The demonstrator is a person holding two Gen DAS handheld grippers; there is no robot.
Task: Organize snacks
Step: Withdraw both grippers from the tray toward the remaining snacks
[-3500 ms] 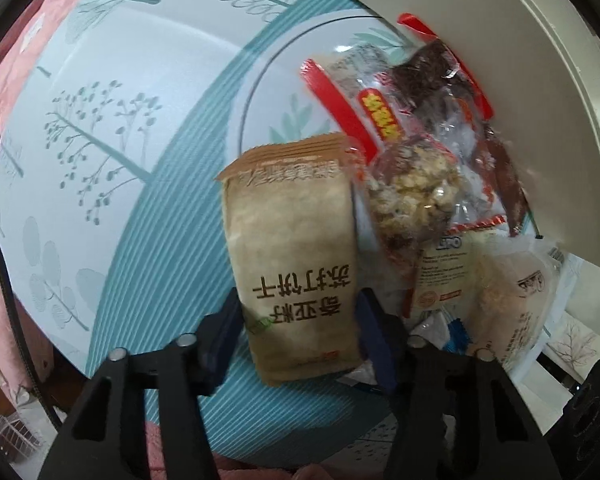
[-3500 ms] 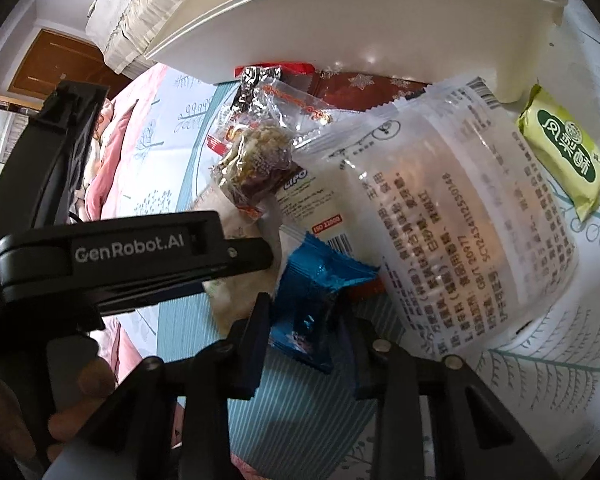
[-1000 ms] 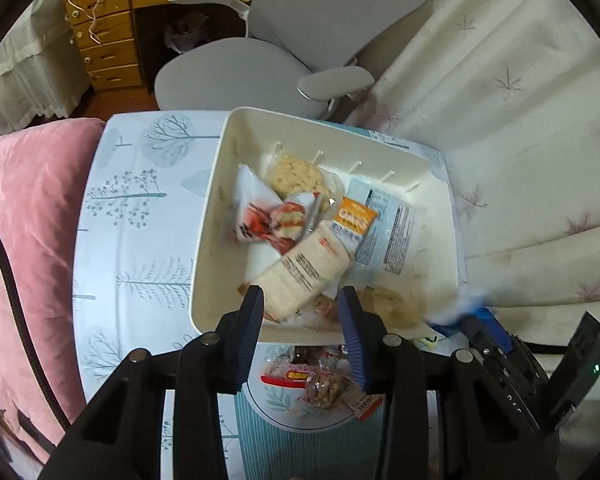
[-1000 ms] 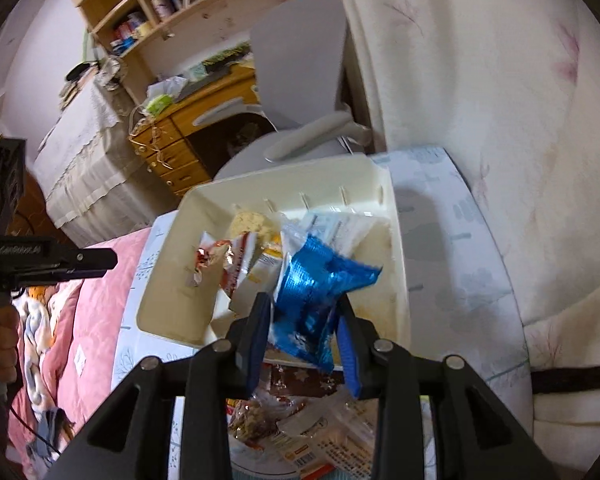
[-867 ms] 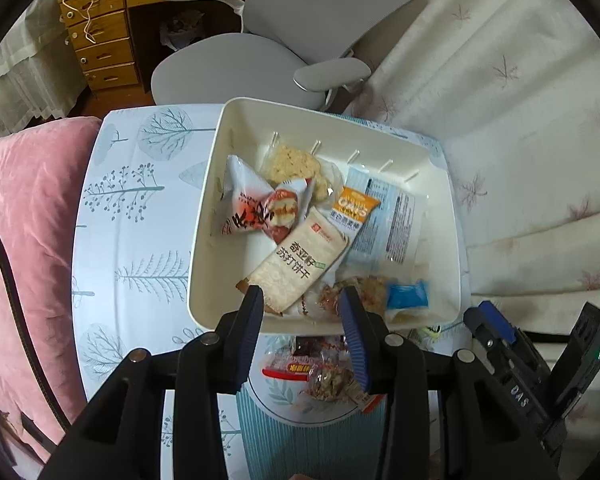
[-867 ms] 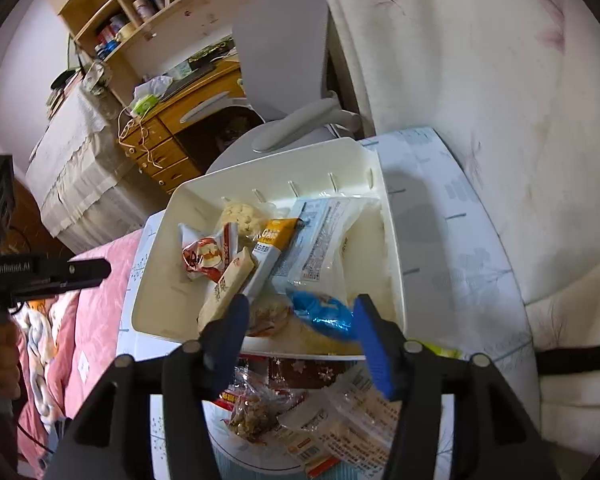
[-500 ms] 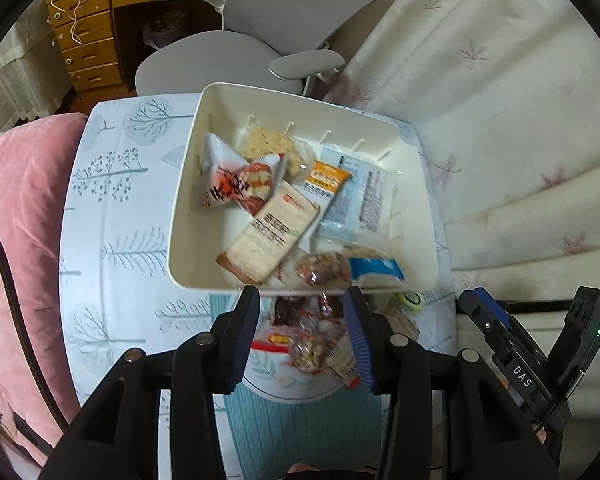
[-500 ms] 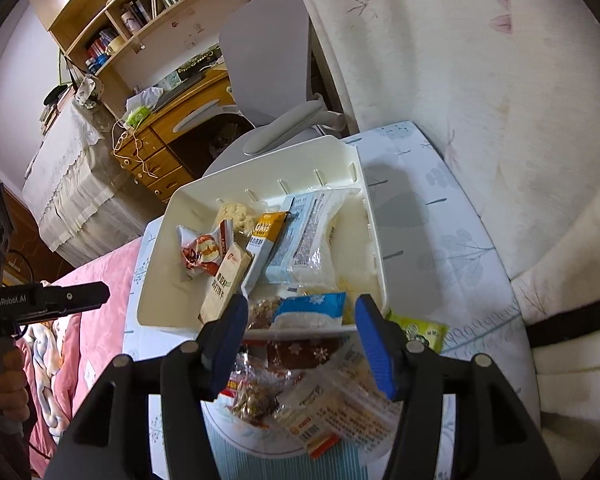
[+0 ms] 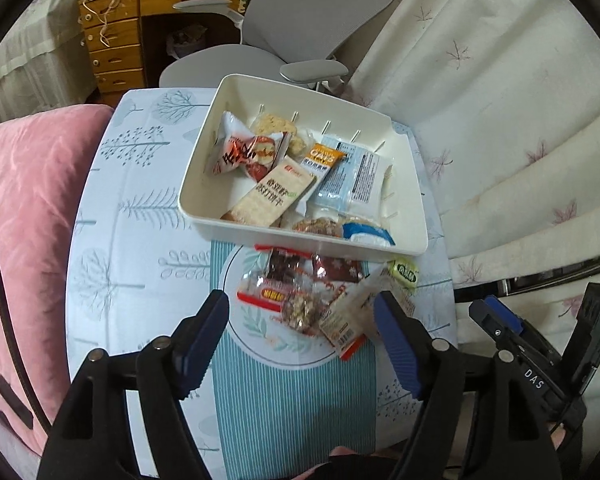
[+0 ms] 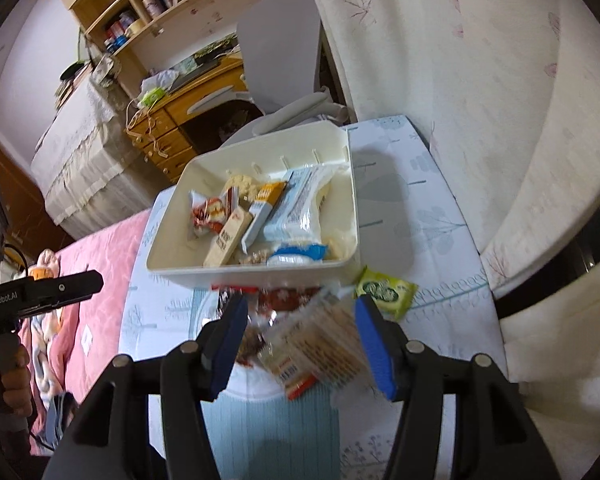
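A bin (image 9: 204,184) sits on the table (image 9: 140,264), with packets (image 9: 284,184) lying in it. Before the bin lies a heap of snacks (image 9: 308,300). Behind the bin stands a chair (image 9: 300,28), left of it a bed (image 9: 24,208).

Cream bin (image 9: 204,216), blue tree-print cloth (image 9: 140,240), pink blanket (image 9: 28,200), green pkt (image 10: 384,290).
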